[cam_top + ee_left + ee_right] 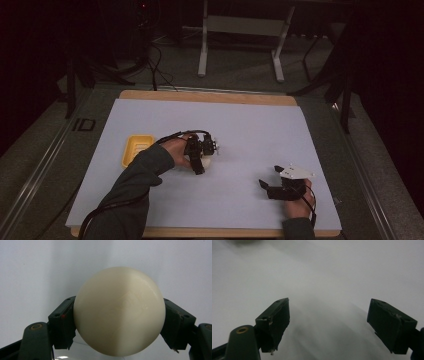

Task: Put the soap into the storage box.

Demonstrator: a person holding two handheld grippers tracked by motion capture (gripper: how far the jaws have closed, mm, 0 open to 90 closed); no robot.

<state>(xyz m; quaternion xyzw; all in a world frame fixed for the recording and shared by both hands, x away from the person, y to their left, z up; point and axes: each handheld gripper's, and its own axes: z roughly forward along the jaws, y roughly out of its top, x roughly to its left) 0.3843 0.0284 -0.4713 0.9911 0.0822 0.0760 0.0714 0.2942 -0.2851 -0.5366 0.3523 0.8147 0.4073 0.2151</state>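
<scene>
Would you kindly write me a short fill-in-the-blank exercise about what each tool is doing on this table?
1. The left tool is shut on a cream-coloured ____.
2. The right tool has its jaws ____, with nothing between them.
3. The small tray beside the person's left hand is ____ in colour.
4. The white sheet lies on a ____ board.

Missing words: ball; open; yellow; wooden

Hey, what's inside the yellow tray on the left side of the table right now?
The yellow tray looks empty in the high view: its bright floor shows, with nothing in it. The person's left sleeve crosses its near right corner, so that corner is hidden.
</scene>
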